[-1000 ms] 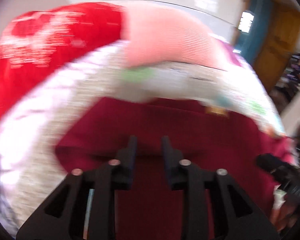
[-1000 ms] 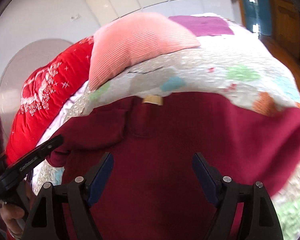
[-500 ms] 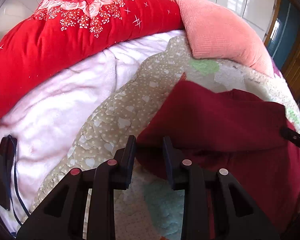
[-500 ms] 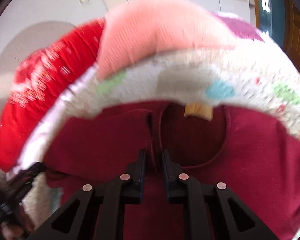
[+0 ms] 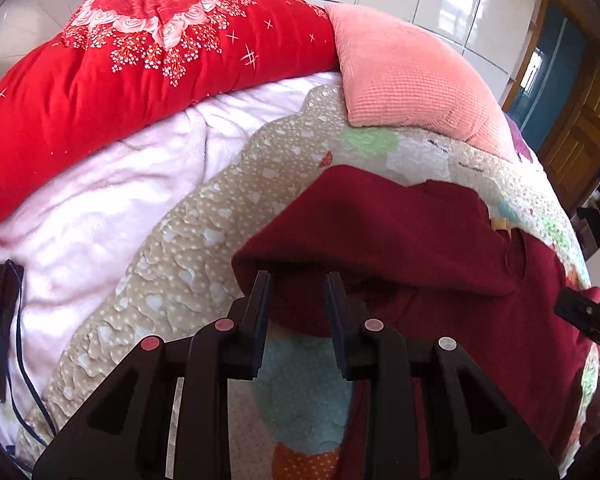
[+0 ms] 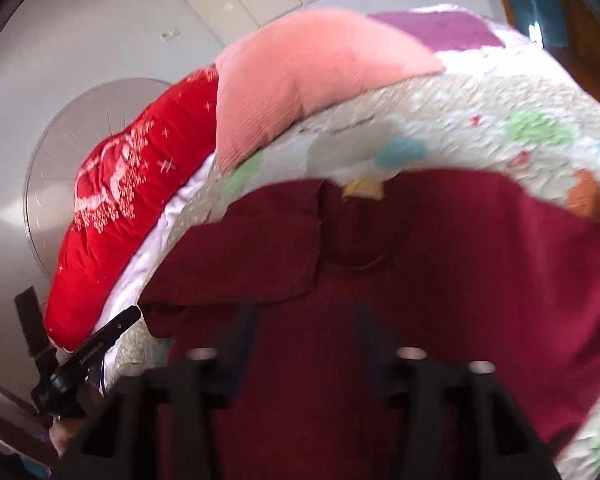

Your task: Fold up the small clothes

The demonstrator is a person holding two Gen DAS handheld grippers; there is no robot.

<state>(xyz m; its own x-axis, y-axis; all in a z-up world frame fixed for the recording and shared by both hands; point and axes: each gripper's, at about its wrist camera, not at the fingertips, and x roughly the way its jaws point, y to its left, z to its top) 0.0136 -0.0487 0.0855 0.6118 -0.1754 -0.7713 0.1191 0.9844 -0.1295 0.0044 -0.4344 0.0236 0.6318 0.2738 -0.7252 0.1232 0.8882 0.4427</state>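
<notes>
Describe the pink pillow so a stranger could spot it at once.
Start at the bed's patchwork quilt, where the dark red shirt lies. At its far end, beside the red flowered duvet, the pink pillow rests. It alone is plain salmon with a ribbed weave.

Blurred right tool (image 6: pixel 304 324) parted above maroon shirt (image 6: pixel 420 280), sleeve folded inward, patterned quilt (image 6: pixel 480 120), pink pillow (image 6: pixel 300 76)

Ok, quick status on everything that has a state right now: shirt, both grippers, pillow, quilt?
maroon shirt: lying on the patchwork quilt, left sleeve side folded over
left gripper: partly open, fingers straddling the folded edge
right gripper: open, blurred, over the shirt
pink pillow: resting on the quilt
red comforter: bunched up
</notes>
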